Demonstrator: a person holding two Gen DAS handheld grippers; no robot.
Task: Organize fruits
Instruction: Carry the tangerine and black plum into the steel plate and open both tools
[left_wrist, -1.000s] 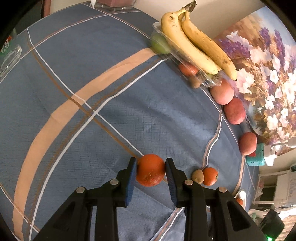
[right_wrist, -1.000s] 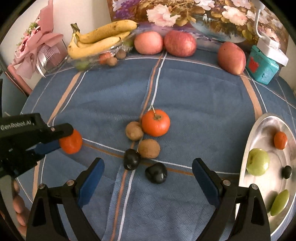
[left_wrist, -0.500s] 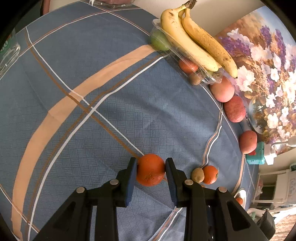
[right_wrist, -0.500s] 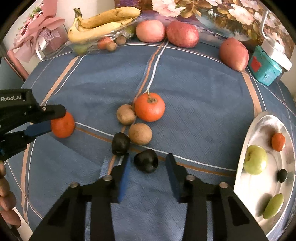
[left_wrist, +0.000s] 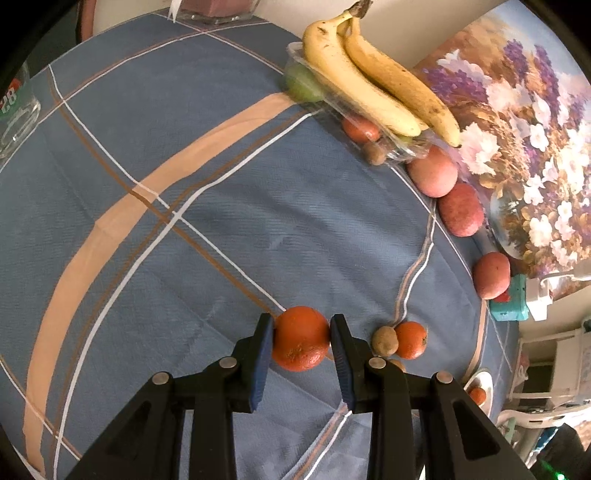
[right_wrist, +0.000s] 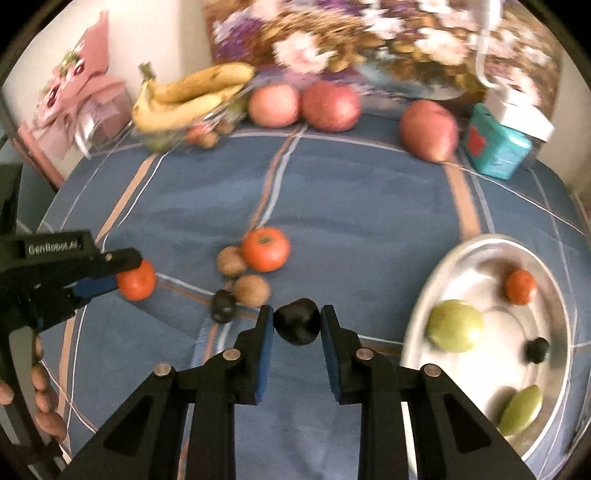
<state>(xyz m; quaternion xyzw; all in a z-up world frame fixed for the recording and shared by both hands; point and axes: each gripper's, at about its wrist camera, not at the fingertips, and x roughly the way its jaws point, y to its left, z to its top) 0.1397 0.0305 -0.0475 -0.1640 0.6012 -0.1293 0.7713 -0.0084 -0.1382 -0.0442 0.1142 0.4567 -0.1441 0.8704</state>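
Both grippers loaded; metal plate lies to the right of the right gripper.

The right gripper (right_wrist: 297, 326) pinches a dark plum (right_wrist: 297, 321) between its pads, above the blue tablecloth (right_wrist: 351, 192). The metal plate (right_wrist: 491, 243), already holding fruit, is nearest this hand. The left gripper (left_wrist: 301, 339) clamps an orange (left_wrist: 301, 338), farther from the plate.

Warm indoor light; left wrist view sharp, right wrist view motion-blurred; fisheye bending, dark vignette at edges.
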